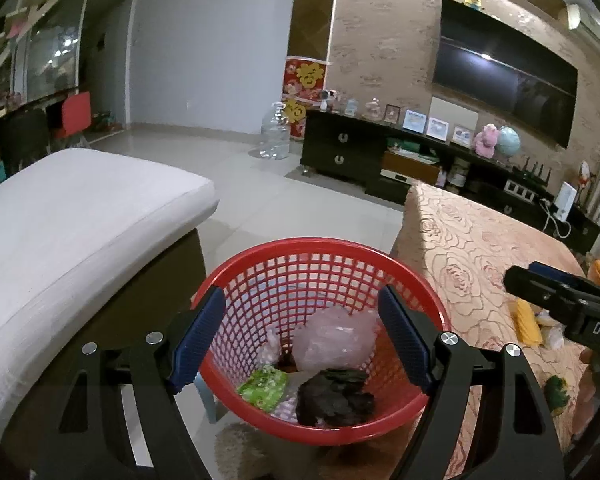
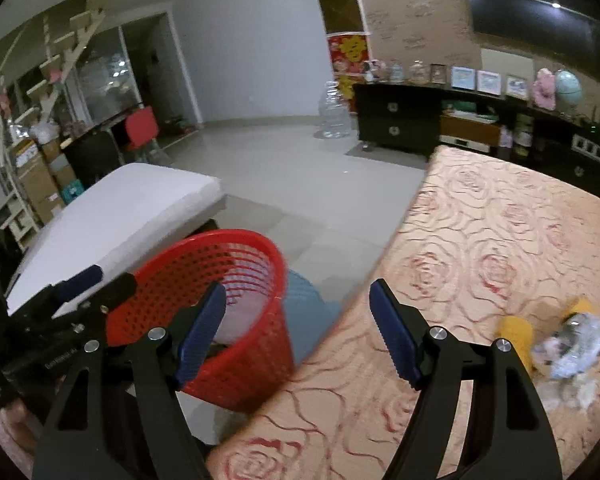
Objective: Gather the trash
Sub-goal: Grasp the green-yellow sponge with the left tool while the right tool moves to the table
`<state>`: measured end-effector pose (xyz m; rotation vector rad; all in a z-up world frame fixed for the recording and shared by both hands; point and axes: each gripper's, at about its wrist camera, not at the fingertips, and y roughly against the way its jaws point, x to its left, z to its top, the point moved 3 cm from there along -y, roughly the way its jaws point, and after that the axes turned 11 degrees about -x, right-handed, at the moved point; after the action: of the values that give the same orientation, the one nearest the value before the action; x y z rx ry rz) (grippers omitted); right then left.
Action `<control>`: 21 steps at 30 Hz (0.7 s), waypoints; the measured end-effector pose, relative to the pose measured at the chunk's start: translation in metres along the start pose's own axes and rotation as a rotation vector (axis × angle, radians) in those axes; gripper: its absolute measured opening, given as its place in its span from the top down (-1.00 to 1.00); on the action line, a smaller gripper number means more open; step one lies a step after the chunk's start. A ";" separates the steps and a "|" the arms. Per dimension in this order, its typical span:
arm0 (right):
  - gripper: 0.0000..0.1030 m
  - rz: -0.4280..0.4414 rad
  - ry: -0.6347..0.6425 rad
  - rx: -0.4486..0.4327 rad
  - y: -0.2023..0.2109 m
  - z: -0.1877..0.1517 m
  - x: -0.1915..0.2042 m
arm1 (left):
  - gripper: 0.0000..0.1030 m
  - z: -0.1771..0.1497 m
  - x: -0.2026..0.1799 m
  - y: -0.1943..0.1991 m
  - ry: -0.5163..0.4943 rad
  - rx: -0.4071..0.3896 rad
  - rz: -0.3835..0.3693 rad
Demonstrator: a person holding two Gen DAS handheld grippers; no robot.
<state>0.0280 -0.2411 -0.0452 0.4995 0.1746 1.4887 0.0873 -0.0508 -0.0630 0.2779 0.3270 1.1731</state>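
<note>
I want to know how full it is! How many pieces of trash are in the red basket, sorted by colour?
In the red plastic mesh basket, seen from the left wrist:
Pink crumpled plastic bag: 1
Green snack wrapper: 1
Black crumpled bag: 1
Small clear plastic scrap: 1
Total: 4

The left claw (image 1: 302, 340) hangs with its jaws spread wide above a red mesh basket (image 1: 260, 252). Inside lie a black crumpled bag (image 1: 334, 398), a green wrapper (image 1: 262, 388) and pinkish clear plastic (image 1: 334, 338). To the right, the right claw (image 1: 540, 284) reaches over the rose-patterned surface (image 1: 460, 240), near yellow wrappers (image 1: 526, 322).
</note>
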 end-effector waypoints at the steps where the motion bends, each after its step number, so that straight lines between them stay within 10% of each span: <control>1: -0.39 -0.014 -0.004 -0.005 0.004 0.000 -0.005 | -0.48 0.000 0.000 0.001 0.002 -0.001 -0.006; 21: -0.42 -0.393 -0.164 -0.043 0.110 -0.048 -0.155 | -0.48 -0.010 -0.063 0.004 -0.064 0.004 -0.140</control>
<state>-0.1054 -0.3825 -0.0707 0.5168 0.1033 1.0610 0.0575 -0.1078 -0.0641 0.2912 0.2881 1.0241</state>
